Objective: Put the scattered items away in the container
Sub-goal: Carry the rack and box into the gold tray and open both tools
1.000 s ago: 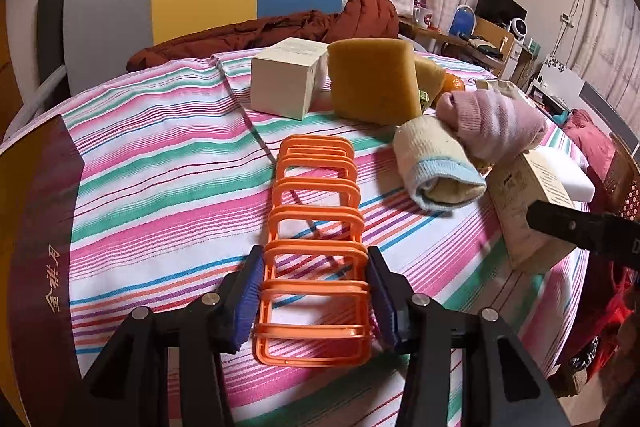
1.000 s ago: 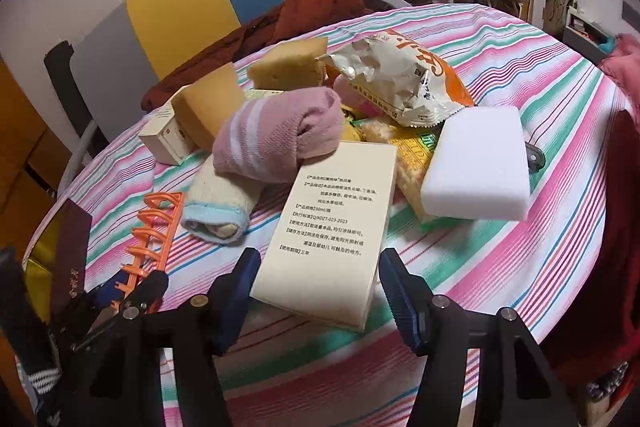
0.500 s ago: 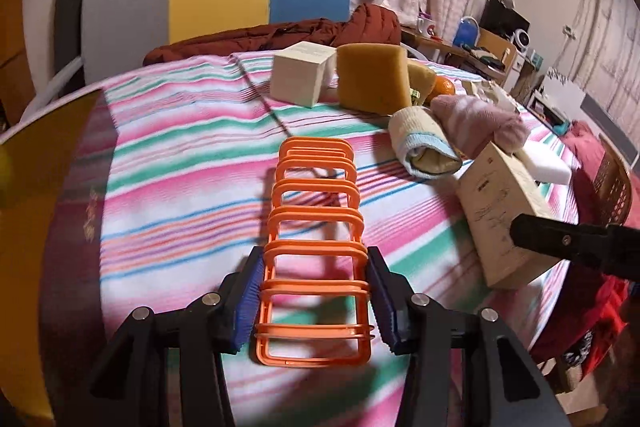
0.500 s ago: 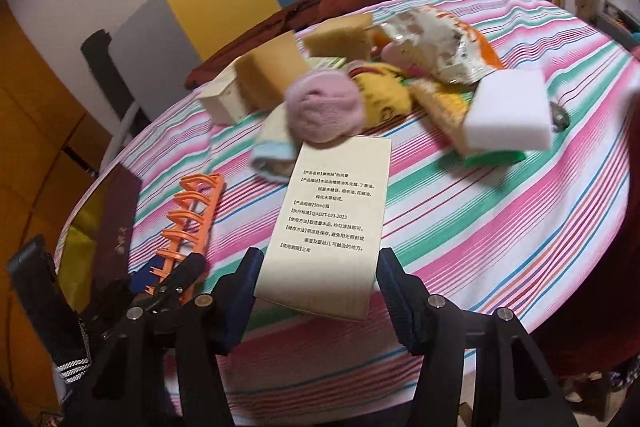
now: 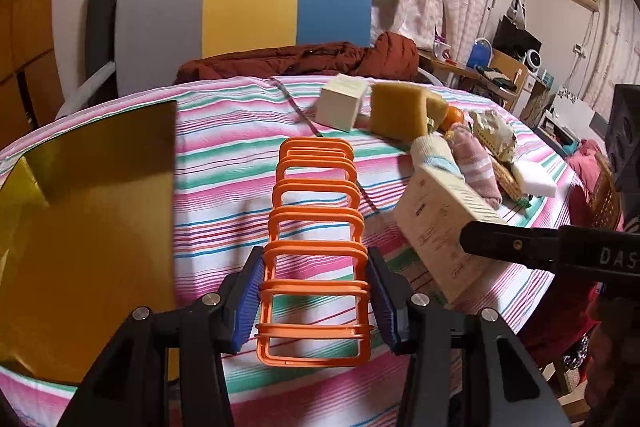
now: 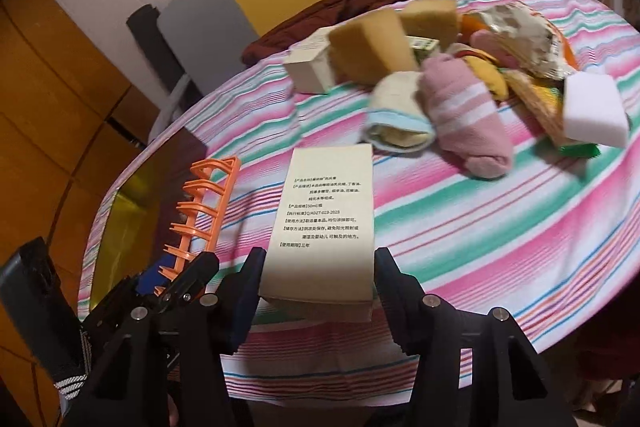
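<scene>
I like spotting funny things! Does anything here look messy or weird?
Yes. Sponges, rolled socks and a crumpled snack bag lie jumbled in one heap on the striped table. Also, the left gripper holds an orange rack and the right gripper a cream box, both tilted above the cloth.

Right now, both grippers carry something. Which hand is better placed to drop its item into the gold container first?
Left, probably. The left gripper holds the orange rack right beside the gold container. The right gripper, with the cream box, is farther away, with the left gripper between them.
</scene>
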{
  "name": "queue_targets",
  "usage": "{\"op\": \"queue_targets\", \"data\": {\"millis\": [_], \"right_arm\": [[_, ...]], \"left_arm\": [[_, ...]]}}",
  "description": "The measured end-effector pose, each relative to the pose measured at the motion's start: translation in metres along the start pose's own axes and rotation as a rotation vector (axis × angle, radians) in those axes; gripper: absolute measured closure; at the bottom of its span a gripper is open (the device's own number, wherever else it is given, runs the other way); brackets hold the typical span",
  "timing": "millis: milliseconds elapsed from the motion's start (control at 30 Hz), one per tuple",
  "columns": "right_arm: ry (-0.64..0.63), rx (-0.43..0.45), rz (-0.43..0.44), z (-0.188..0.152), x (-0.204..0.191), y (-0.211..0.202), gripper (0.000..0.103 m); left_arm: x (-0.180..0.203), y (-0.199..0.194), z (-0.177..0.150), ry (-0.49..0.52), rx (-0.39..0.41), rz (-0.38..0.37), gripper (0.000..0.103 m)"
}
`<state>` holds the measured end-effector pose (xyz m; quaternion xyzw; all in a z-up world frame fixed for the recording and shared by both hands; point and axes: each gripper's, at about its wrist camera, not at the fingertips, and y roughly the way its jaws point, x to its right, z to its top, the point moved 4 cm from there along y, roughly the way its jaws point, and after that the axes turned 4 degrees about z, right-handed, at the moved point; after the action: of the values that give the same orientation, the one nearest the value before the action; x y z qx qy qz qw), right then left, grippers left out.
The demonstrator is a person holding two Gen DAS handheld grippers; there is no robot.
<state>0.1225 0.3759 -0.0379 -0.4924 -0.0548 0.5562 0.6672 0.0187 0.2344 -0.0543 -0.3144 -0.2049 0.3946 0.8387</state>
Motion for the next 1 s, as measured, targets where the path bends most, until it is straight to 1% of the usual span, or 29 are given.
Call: {"op": "queue_targets", "data": {"millis": [167, 333, 467, 567, 667, 767, 900, 1000], "right_arm": [[-0.036, -0.003, 0.046, 0.009, -0.026, 0.002, 0.049], [-0.049, -0.007, 0.088, 0.021, -0.048, 0.009, 0.050], [-0.057, 0.003, 0.130, 0.035, -0.067, 0.009, 0.050], [-0.091, 0.007, 0.167, 0.047, -0.095, 0.015, 0.049], [-0.144, 0.001, 0.205, 0.055, -0.132, 0.026, 0.050], [-0.199, -0.021, 0.232, 0.058, -0.172, 0.046, 0.049], [-0.235, -0.091, 0.252, 0.053, -0.214, 0.086, 0.049], [-0.237, -0.147, 0.246, 0.047, -0.234, 0.119, 0.049]], "left_arm": [[-0.016, -0.019, 0.007, -0.013, 0.024, 0.018, 0.054], [-0.046, -0.037, 0.016, -0.063, 0.036, 0.046, 0.054], [-0.082, -0.050, 0.024, -0.117, 0.054, 0.087, 0.054], [-0.118, -0.055, 0.032, -0.154, 0.053, 0.131, 0.054], [-0.153, -0.050, 0.034, -0.185, 0.019, 0.167, 0.054], [-0.188, -0.039, 0.035, -0.188, -0.022, 0.228, 0.054], [-0.232, -0.020, 0.030, -0.215, -0.092, 0.275, 0.054], [-0.253, -0.006, 0.027, -0.243, -0.140, 0.283, 0.054]]}}
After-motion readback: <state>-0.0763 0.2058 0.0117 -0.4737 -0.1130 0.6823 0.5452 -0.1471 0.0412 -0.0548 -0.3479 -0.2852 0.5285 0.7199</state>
